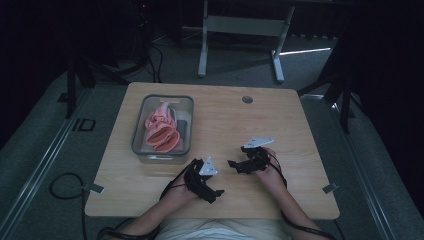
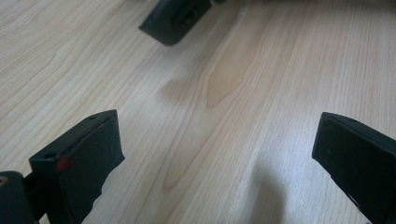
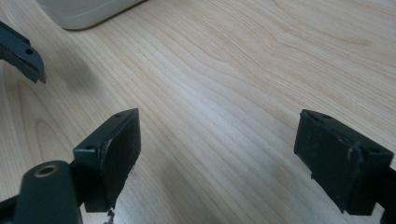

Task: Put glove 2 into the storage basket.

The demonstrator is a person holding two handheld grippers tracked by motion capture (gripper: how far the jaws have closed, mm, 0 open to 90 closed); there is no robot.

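On the near half of the wooden bench [image 1: 280, 125], both grippers sit low over bare wood, close to the person's edge. Left gripper [image 1: 216, 192] lies at the bottom centre of the high view, its jaws aimed toward the right; in the left gripper view [image 2: 215, 154] the jaws stand spread wide with only wood grain between them. Right gripper [image 1: 234, 165] is just beyond and right of it, jaws aimed left toward the bin; in the right gripper view [image 3: 217, 154] the jaws are likewise spread wide and hold nothing. The two grippers are near each other but apart.

A clear plastic bin [image 1: 140, 131] stands on the left half of the bench, well apart from the right gripper and nearer the left one. Inside it lies a pink, folded or ruffled item [image 1: 162, 131], with something dark beside it that cannot be made out. A corner of the bin [image 3: 88, 11] shows at the upper left of the right gripper view.
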